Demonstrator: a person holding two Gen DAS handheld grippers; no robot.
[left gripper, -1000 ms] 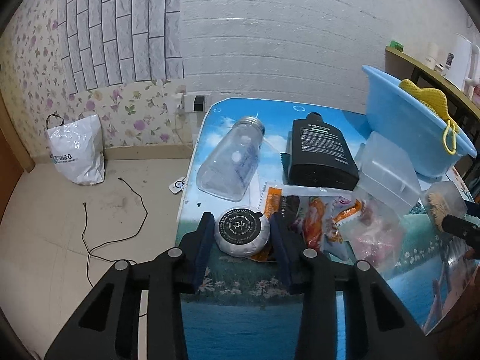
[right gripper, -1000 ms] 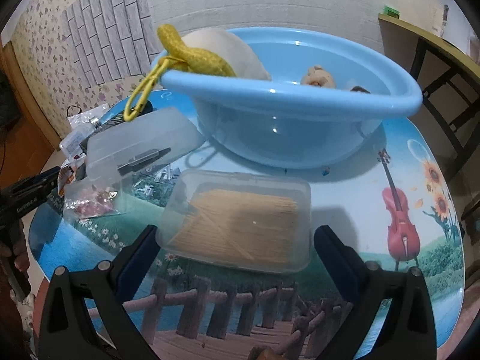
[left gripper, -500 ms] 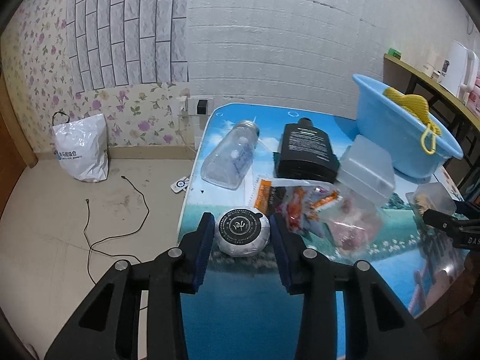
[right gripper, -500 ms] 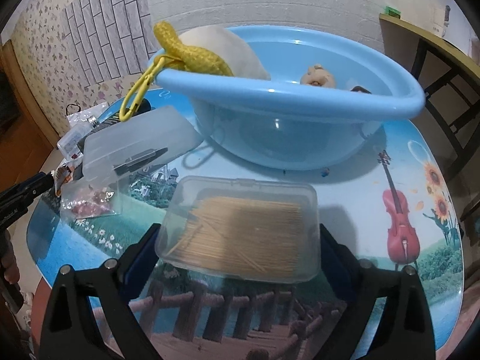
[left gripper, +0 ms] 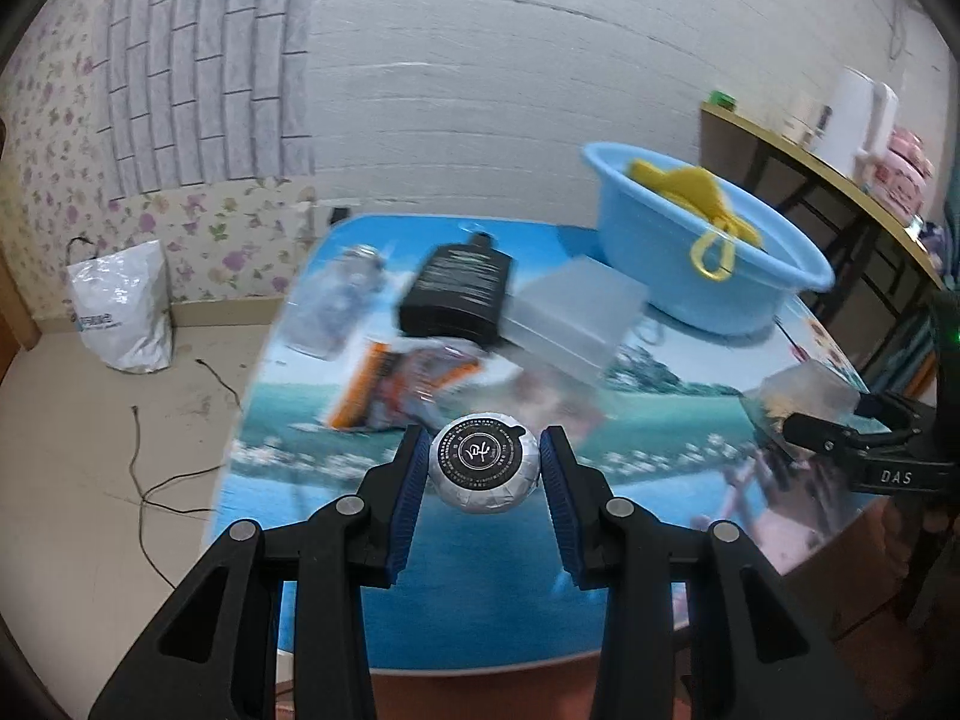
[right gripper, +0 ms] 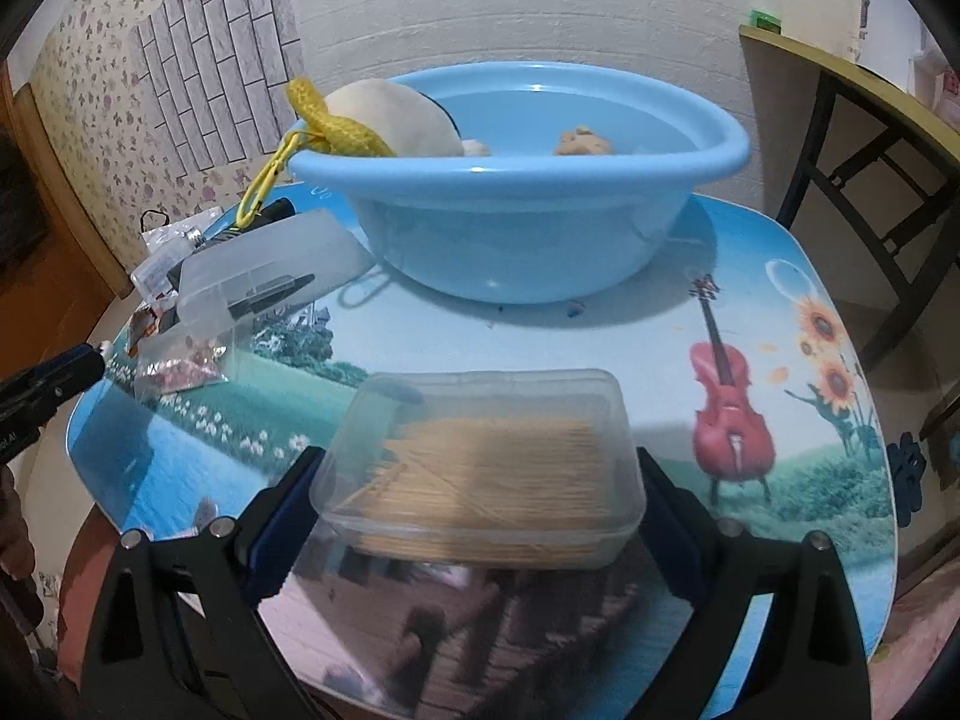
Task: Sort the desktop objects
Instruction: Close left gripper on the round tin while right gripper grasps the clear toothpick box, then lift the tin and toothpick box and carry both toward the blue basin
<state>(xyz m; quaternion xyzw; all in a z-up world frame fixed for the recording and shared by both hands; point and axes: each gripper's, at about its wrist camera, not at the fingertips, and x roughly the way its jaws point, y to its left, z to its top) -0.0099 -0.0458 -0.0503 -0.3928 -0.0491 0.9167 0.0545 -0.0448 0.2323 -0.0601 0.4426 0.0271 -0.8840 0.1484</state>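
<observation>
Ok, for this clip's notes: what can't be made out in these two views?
- Left wrist view: motion blur smears the snack packets and the clear jar; the black bottle label is unreadable.
- Right wrist view: the blue basin wall hides most of its contents; only the tops show.
- Right wrist view: the toothpick box covers the right tongs' pads, so contact is unclear.

Both tools are matte black plastic frames with triangular cut-outs and round silver screw heads at the joints. The left tool and right tool carry ribbed blue pads; white "DAS" lettering marks the right one's side.
</observation>
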